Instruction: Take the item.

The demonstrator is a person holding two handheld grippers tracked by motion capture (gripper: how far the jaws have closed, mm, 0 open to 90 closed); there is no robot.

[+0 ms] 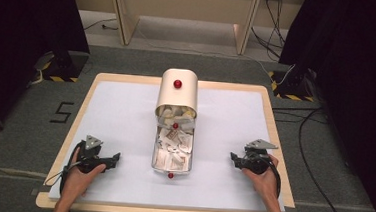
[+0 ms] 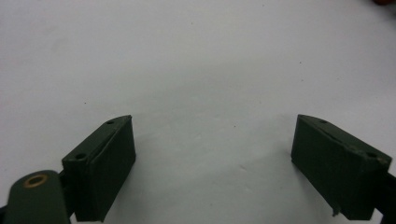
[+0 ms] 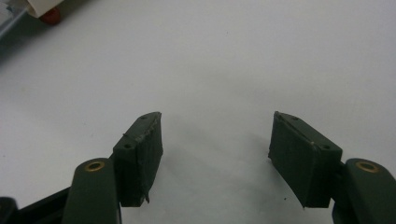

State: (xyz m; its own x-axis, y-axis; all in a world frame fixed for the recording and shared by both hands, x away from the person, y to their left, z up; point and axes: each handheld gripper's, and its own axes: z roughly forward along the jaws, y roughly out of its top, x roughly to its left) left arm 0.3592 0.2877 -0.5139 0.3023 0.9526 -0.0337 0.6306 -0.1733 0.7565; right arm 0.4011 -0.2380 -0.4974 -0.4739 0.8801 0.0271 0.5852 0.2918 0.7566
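1. White table mat [image 1: 125,111]: I see it covering the wooden tabletop.
2. Cream box with a rounded lid [image 1: 177,97]: centre of the mat, at 12 o'clock from me, well apart from both claws.
3. Its drawer [image 1: 172,152]: pulled out toward 6 o'clock, full of paper sachets, red knob at its front.
4. Left gripper [image 1: 113,160]: at 8 o'clock, jaws apart, nothing between them.
5. Right gripper [image 1: 234,159]: at 4 o'clock, jaws apart, nothing held.
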